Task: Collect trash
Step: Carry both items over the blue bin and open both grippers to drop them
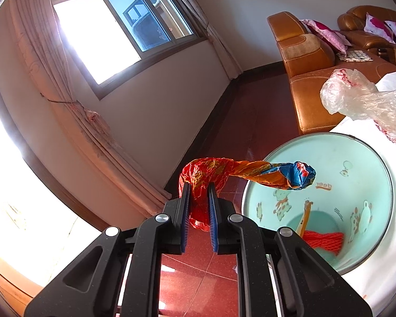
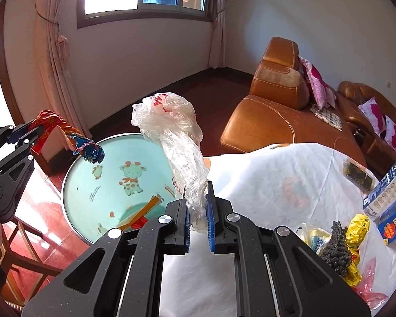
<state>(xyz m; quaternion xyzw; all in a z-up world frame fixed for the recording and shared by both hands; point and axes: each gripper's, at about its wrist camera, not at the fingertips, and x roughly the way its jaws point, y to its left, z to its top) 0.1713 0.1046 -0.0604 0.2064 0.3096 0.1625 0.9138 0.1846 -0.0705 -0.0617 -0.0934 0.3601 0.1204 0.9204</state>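
Through the left wrist camera, I see my left gripper (image 1: 199,198) pinching a twisted red-and-orange wrapper (image 1: 224,170) between its blue pads. The wrapper's blue tail reaches out over the near rim of the mint-green bin (image 1: 356,190), which I take as my landmark; red netting (image 1: 323,240) already lies at its bottom. I judge the release should wait until the whole wrapper, not just the tail, hangs inside the rim.

Through the right wrist camera, my right gripper (image 2: 196,211) is clamped on a crumpled clear plastic bag (image 2: 177,134), which stands up above the edge of the bin (image 2: 74,174) on the side nearest the white-covered table (image 2: 264,185). I would carry it further over the bin's opening before letting go, as light film drifts. More litter, a yellow wrapper (image 2: 357,227) among it, lies on the table away from the bin.
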